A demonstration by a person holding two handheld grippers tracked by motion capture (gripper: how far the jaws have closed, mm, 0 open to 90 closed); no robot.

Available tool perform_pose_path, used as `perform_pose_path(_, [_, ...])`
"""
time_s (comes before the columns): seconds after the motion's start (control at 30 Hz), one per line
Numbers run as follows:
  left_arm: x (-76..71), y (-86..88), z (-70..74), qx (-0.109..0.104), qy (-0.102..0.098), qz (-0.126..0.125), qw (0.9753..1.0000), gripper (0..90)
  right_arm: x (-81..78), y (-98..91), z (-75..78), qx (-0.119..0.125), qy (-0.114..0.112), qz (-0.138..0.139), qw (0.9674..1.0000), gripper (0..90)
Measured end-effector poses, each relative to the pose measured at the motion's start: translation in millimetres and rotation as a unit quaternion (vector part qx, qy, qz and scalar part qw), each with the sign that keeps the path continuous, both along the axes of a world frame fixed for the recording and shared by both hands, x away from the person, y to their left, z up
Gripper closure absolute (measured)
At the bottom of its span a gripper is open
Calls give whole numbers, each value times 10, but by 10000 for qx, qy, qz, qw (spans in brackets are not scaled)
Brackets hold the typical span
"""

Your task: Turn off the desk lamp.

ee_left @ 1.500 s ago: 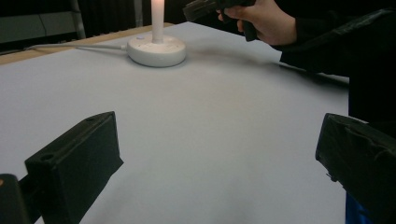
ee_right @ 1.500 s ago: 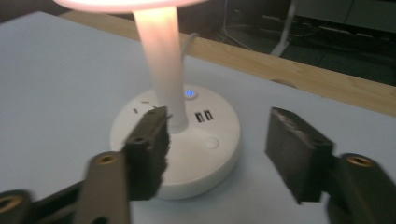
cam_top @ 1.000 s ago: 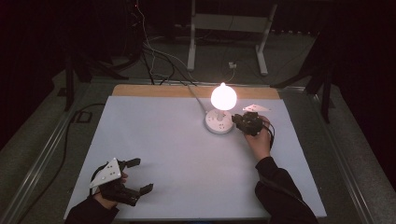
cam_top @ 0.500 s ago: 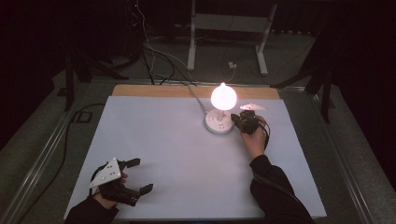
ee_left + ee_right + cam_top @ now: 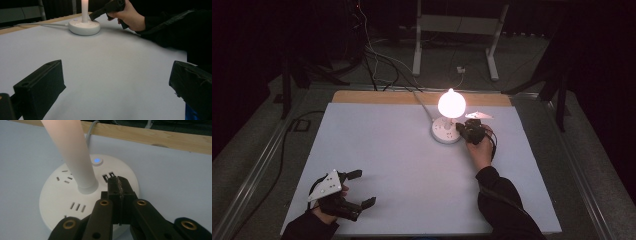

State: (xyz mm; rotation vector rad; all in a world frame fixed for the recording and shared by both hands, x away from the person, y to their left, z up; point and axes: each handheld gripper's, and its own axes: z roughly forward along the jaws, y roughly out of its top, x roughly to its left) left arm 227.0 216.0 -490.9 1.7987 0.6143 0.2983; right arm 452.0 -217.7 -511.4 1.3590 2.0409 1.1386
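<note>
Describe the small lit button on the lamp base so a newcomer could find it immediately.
Start at the glowing white globe lamp near the far edge of the white table. Its stem rises from a round white socket base. The round blue-lit button sits behind the stem, glowing, unlike the dark slots around it.

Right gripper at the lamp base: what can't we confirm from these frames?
- Contact: in the right gripper view the shut right gripper covers the round socket base beneath its tips, so touching or hovering is unclear.
- Bulb: overexposed in the high view; cut off by the top edge in both gripper views.
- Blue-lit button: too small in the high view.
- Cable: its far end is lost in the dark floor.
</note>
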Motion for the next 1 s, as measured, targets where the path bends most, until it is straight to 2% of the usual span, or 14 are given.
perform_pose_path(0.07, [0, -1, 0, 4, -5, -5, 10000, 5, 0, 5, -5, 1, -19, 16, 10000, 896])
perform_pose_path(0.13, [-1, -3, -1, 12, -5, -11, 10000, 5, -7, 26, -3, -142, -68, 28, 9999, 898])
perform_pose_path(0.23, [-2, -3, 0, 14, -6, -18, 10000, 5, -8, 34, -15, -106, -73, 44, 9999, 899])
perform_pose_path(0.3, [-4, -1, 1, 15, -14, -15, 10000, 5, -1, 30, -26, 84, 10, 57, 9999, 898])
perform_pose_path(0.4, [-2, -2, 0, 14, -14, -11, 10000, 5, -14, 24, 58, 14, -94, -27, 10000, 898])
perform_pose_path(0.47, [-2, -5, -1, 19, -15, -20, 10000, 5, -15, -17, 135, 218, -107, -123, 9996, 898])
perform_pose_path(0.6, [-2, -6, 1, 14, -22, -17, 10000, 5, -48, -31, 300, 353, -310, -63, 9989, 898])
perform_pose_path(0.67, [-5, -7, 2, 15, -24, -15, 10000, 5, -58, -13, 344, 259, -398, -32, 9989, 897])
perform_pose_path(0.83, [-5, -4, 2, -9, -26, -12, 10000, 5, -60, -16, 326, 288, -406, -49, 9987, 897])
perform_pose_path(1.0, [-7, -4, 4, -4, -28, -13, 10000, 5, -58, -10, 266, 210, -359, -48, 9991, 897])
